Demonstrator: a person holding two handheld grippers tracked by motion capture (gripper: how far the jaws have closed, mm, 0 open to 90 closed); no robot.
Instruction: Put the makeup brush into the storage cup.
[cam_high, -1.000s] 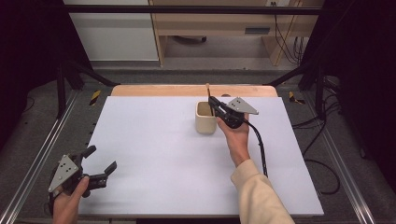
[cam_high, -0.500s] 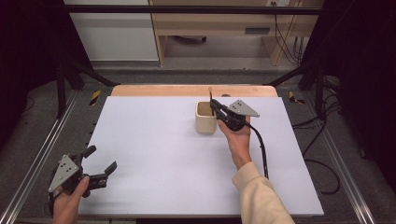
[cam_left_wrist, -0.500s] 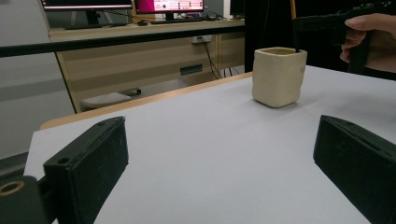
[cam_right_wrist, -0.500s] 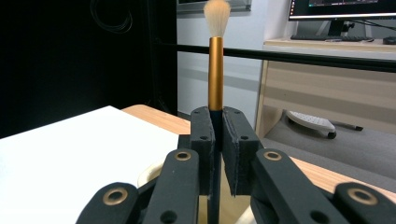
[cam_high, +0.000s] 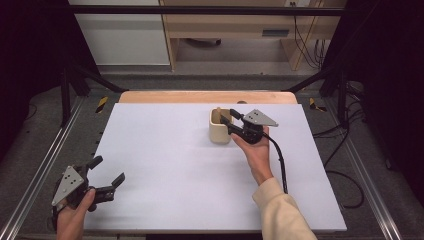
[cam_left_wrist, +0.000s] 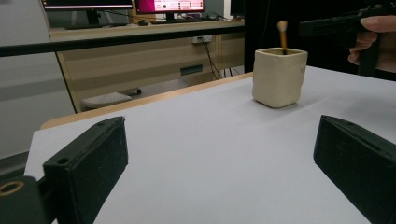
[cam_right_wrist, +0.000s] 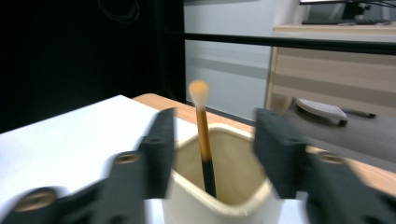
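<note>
One cream ceramic cup (cam_high: 220, 131) stands on the white counter (cam_high: 165, 165), toward the far side and a little right of the middle. One brush (cam_right_wrist: 203, 135) stands upright inside it, its dark handle in the cup and its pale orange tip rising above the rim.

There are two grippers. The right gripper (cam_high: 231, 121) is held level just right of the cup, reaching over its rim. Its two fingers (cam_right_wrist: 161, 140) have just been opening and now stand about half apart, one on each side of the brush handle without touching it; the brush stands free between them.

The left gripper (cam_high: 106, 171) rests at the near left corner of the counter, well apart from the cup. Its two fingers (cam_left_wrist: 93, 158) are spread wide with nothing between them, pointing across the bare counter toward the cup (cam_left_wrist: 279, 77).
</note>
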